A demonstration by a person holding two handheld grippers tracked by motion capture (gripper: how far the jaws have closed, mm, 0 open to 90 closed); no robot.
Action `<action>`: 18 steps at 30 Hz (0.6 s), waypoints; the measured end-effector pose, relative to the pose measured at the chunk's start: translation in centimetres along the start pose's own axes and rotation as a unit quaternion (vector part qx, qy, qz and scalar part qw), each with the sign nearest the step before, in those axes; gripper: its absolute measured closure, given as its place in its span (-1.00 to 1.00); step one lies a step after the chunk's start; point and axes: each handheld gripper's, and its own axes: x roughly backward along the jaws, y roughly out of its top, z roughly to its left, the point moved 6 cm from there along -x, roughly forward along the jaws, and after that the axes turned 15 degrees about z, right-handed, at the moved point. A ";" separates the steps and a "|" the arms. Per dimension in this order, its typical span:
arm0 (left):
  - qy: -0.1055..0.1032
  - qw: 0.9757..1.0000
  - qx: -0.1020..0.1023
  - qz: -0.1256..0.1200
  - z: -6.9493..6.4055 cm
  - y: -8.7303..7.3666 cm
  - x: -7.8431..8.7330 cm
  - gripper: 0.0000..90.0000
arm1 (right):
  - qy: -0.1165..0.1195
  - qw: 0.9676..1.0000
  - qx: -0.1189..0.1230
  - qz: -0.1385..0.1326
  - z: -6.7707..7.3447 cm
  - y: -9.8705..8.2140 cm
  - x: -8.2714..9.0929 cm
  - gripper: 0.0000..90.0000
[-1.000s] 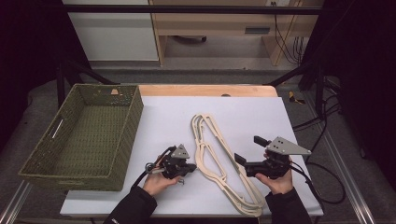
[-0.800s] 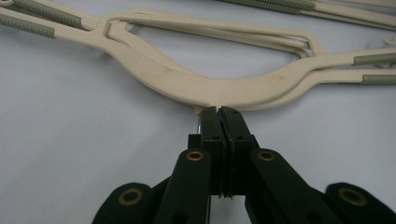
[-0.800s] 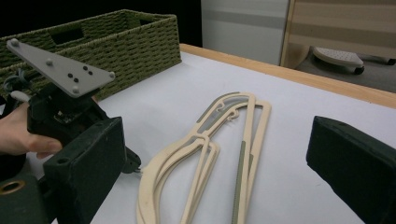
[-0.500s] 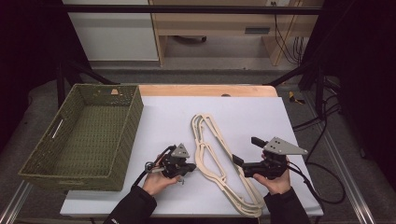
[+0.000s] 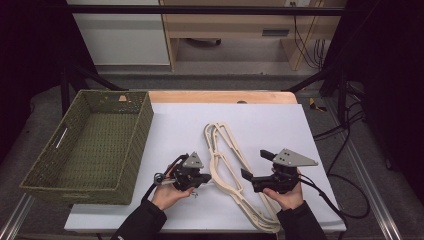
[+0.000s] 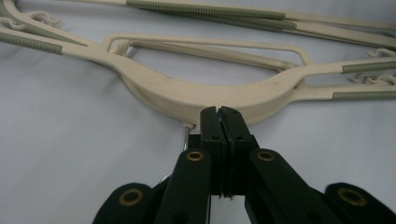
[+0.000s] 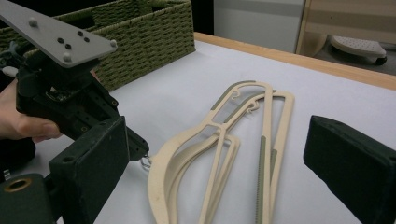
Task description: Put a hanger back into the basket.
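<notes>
High view: my left tongs (image 5: 204,178) clenched, tips on metal hook (image 6: 186,138) of cream plastic clothes hangers (image 5: 227,165), stacked flat on white tabletop (image 5: 280,125); can't tell if hook is pinched. Right tongs (image 5: 252,165) released, jaws spread wide, hovering just beside hangers' right edge. Green woven rectangular basket (image 5: 42,170) sits at tabletop's left, apart from hangers.
</notes>
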 end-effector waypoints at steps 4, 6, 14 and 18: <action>0.007 1.000 -0.001 0.003 -0.4 0.3 0.7 0.97 | 0.005 1.000 0.001 0.006 0.7 0.0 -0.7 -0.80; 0.009 1.000 0.000 0.005 -0.6 0.5 0.9 0.97 | 0.011 1.000 0.005 0.013 1.2 -0.1 -1.1 -0.78; 0.017 1.000 0.010 0.004 -1.2 1.0 1.7 0.97 | 0.021 0.998 0.026 0.056 3.1 -0.7 -3.3 -0.74; 0.022 1.000 0.011 0.008 -1.5 1.2 1.9 0.97 | 0.024 0.997 0.031 0.071 3.7 -1.1 -4.1 -0.66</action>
